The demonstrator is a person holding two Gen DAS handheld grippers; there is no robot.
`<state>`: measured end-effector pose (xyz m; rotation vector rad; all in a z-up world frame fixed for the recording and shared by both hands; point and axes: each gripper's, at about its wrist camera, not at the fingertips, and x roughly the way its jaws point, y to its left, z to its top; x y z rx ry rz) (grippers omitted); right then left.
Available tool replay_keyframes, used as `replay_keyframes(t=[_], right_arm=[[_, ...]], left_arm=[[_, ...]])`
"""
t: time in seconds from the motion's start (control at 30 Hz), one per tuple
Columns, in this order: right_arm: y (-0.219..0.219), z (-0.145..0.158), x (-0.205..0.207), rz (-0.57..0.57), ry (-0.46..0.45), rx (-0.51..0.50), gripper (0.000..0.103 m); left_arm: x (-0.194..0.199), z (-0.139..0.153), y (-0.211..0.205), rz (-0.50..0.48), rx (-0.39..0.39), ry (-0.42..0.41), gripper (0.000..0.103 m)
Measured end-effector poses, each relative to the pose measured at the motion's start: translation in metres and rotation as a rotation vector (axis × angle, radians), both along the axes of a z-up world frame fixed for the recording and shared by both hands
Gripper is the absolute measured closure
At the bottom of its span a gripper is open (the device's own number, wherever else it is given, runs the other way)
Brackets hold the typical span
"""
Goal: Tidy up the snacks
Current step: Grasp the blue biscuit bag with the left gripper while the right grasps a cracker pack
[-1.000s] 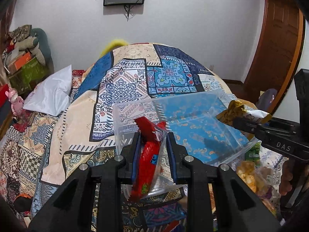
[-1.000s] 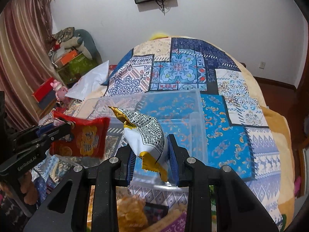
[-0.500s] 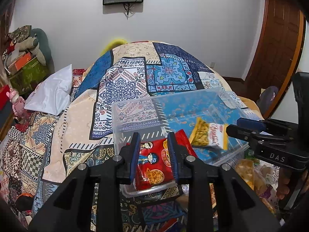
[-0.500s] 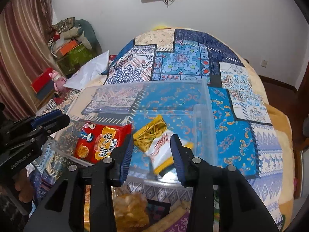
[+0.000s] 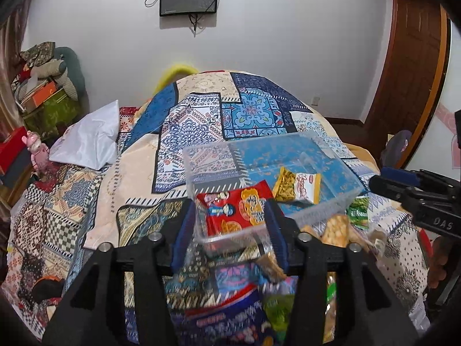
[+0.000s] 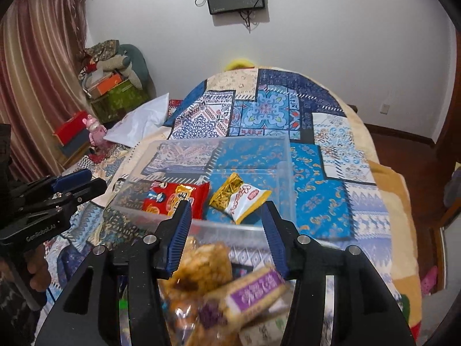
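Jaws on both sides stand wide with nothing between them. Left gripper (image 5: 230, 230) hangs at the near rim of the clear plastic bin (image 6: 283, 155), which sits on the patchwork bed quilt (image 6: 317, 109); right gripper (image 6: 224, 225) hangs over the loose pile just in front of it. Red snack packet (image 6: 175, 199) and yellow-and-white snack packet (image 6: 240, 197) lie flat inside the bin, side by side. Unsorted items remain near me: caramel puffed snack bag (image 6: 201, 262), purple-labelled biscuit pack (image 6: 253, 291), green packet (image 5: 358, 212) beside the bin.

Risks, my judgement: pile items overlap, so closing on one may drag or pinch a neighbour. Slick film bags may slip from a shallow grip. Bin rests on soft bedding, so a knock on its rim could tip or slide it.
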<state>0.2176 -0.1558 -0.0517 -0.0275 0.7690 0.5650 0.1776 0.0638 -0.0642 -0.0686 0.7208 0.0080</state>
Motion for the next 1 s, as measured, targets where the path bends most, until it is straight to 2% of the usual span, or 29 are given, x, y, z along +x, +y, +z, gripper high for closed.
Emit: replay_keyframes(t=[0.13, 0.27, 0.43, 0.6, 0.77, 1.0], right_arm=[[-0.008, 0.006, -0.018, -0.01, -0.015, 0.002, 0.049], [-0.016, 0.008, -0.037, -0.015, -0.016, 0.009, 0.048], [-0.023, 0.001, -0.053, -0.017, 0.003, 0.009, 0.048], [-0.027, -0.016, -0.065, -0.02, 0.038, -0.008, 0.048], [-0.033, -0.043, -0.069, -0.032, 0.108, -0.015, 0.047], [-0.031, -0.069, -0.068, -0.023, 0.187, -0.019, 0.047]], left_arm=[[-0.019, 0.001, 0.003, 0.009, 0.0, 0.015, 0.047], [-0.037, -0.004, 0.004, 0.015, 0.009, 0.042, 0.042], [-0.055, -0.022, 0.003, 0.01, 0.018, 0.099, 0.042], [-0.068, -0.049, 0.001, 0.006, 0.001, 0.163, 0.036], [-0.071, -0.076, -0.001, 0.011, -0.011, 0.224, 0.036], [-0.068, -0.095, -0.005, 0.0, -0.067, 0.25, 0.032]])
